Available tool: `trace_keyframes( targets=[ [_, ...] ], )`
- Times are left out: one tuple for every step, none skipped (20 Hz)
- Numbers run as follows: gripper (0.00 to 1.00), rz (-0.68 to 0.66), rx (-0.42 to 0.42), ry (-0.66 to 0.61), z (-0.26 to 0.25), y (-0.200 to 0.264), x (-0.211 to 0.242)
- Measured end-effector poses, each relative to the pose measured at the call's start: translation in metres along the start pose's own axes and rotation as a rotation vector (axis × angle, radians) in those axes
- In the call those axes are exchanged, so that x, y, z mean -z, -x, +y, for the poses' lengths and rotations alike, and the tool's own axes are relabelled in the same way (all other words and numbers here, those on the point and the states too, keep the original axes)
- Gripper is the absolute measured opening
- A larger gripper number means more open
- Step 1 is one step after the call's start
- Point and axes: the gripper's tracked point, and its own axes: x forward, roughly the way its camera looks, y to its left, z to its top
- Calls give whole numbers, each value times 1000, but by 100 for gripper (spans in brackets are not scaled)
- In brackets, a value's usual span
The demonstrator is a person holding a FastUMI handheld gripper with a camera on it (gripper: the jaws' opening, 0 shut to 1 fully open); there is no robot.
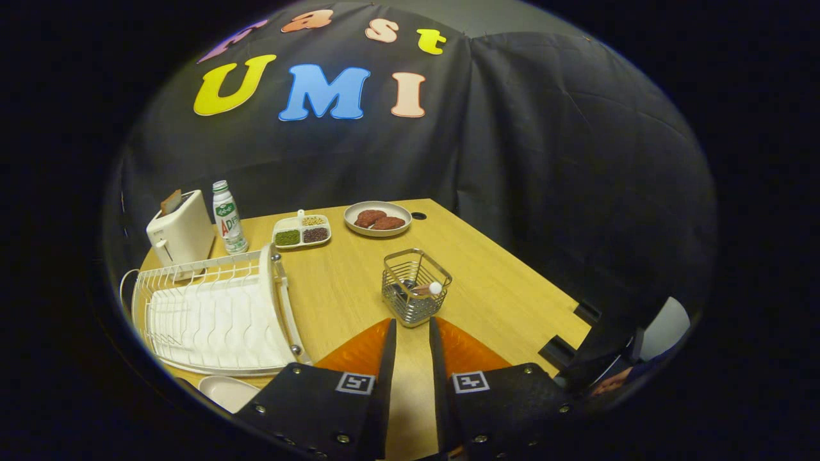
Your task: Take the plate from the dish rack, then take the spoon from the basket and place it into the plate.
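A small wire basket (415,287) stands on the wooden table (500,282), just ahead of my fingertips. A spoon (424,290) with a pale rounded handle end leans inside it. My gripper (412,326) hovers above the table with a narrow gap between its fingers and nothing held between them. The white dish rack (214,314) lies to the left of the fingers, and no plate stands in its slots. A pale plate (227,392) rests flat on the table in front of the rack, left of my left finger.
A white toaster (180,234) and a green-labelled bottle (229,219) stand behind the rack. Farther back sit a divided snack tray (302,231) and a plate of brown patties (378,219). The table's right edge runs close to the booth wall.
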Motion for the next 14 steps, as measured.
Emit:
trace_keyframes(
  targets=[
    [30, -1, 9, -1, -5, -6, -5],
    [30, 1, 19, -2, -10, -12, -7],
    [30, 4, 23, 0, -14, -19, -10],
    [30, 6, 27, 2, -17, -25, -11],
    [30, 8, 24, 0, -20, -31, -13],
    [30, 10, 18, -2, -21, -38, -13],
    [30, 12, 2, -5, -20, -43, -14],
    [30, 16, -14, -6, -19, -49, -13],
    [30, 17, -31, -7, -17, -52, -12],
    [30, 22, -45, -5, -16, -56, -12],
    [30, 29, -56, 0, -15, -62, -9],
    [30, 34, -62, 7, -14, -65, -9],
    [30, 36, -69, 12, -14, -69, -9],
    [30, 36, -77, 15, -12, -72, -9]
  ],
)
